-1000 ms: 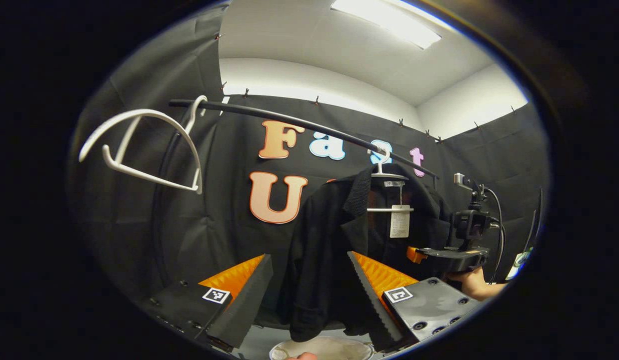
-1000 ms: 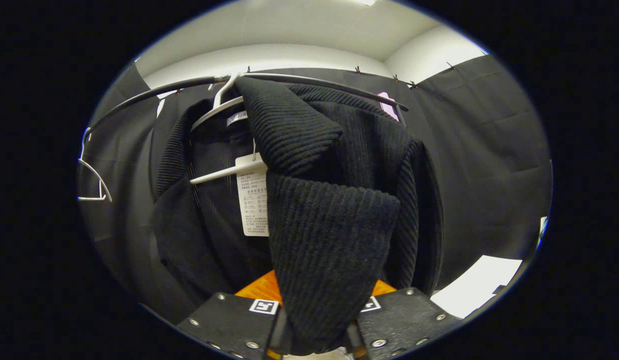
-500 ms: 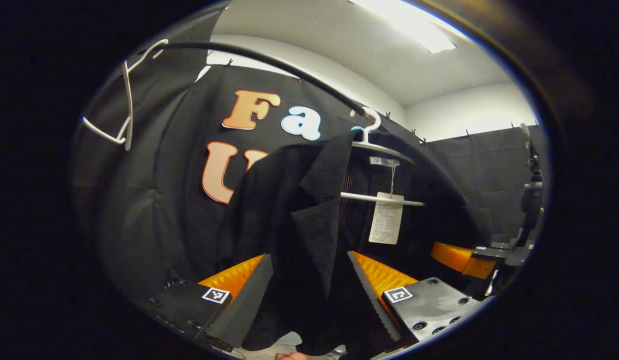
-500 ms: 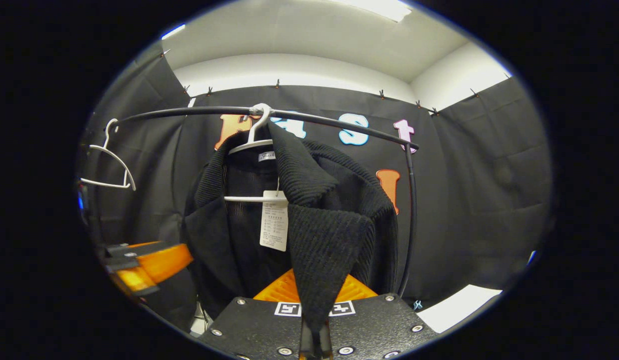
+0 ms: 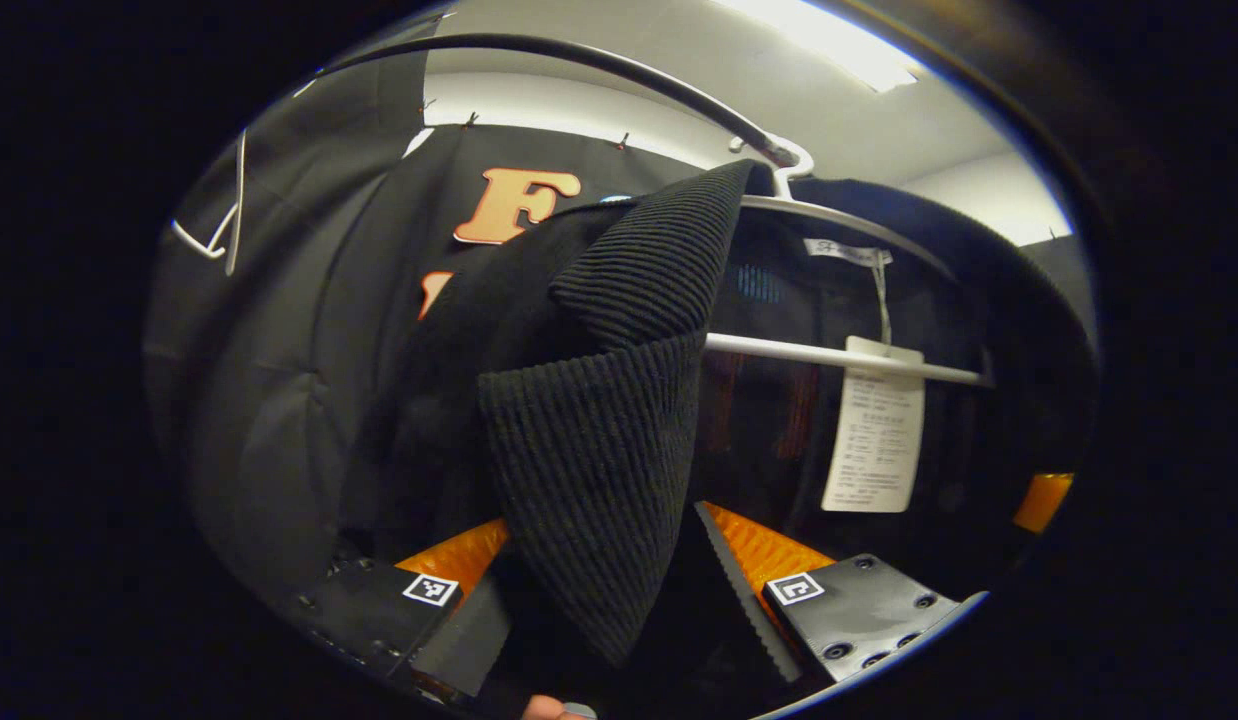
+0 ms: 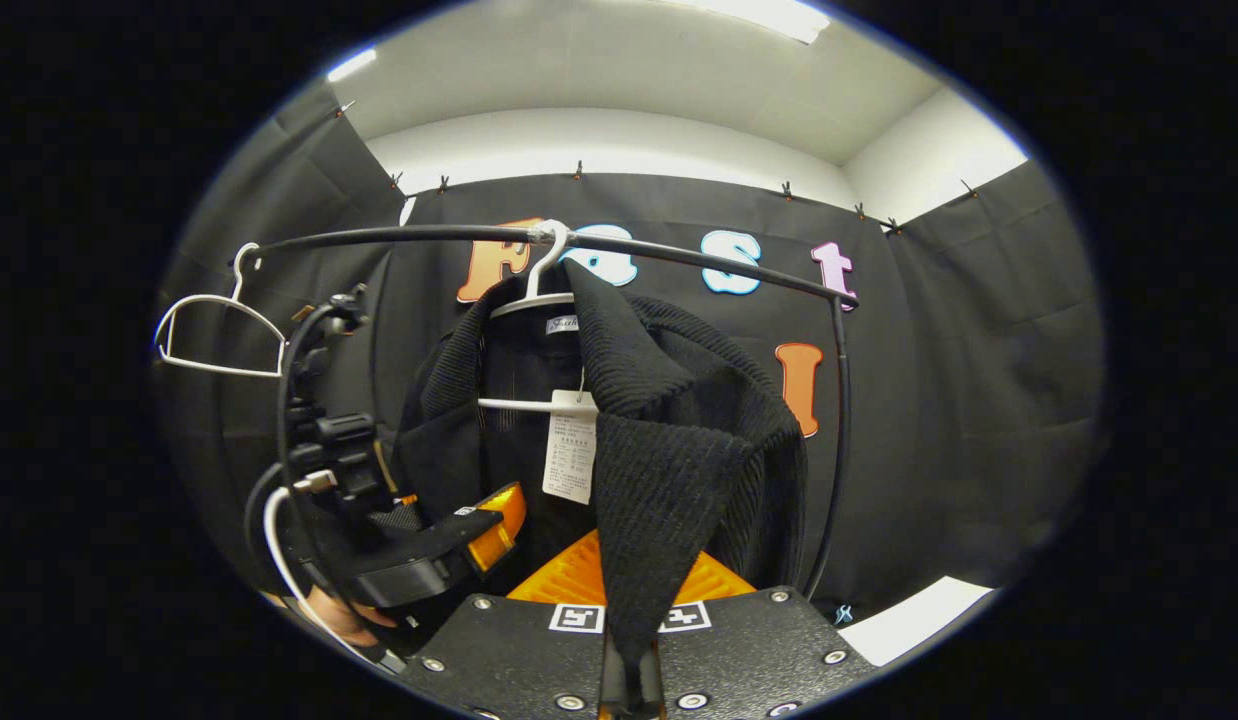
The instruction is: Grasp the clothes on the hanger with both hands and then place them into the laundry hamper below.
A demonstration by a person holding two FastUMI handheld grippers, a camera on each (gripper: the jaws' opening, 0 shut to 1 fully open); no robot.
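My right gripper is clamped on the soft, limp black jacket lapel at lower centre, my left gripper stands open around the other lapel, the firmest hold.

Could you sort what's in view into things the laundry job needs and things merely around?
Job:
black jacket
its white hanger
right gripper, shut on the lapel
left gripper, open around the other lapel

Around:
empty white hanger
black rail
paper tag
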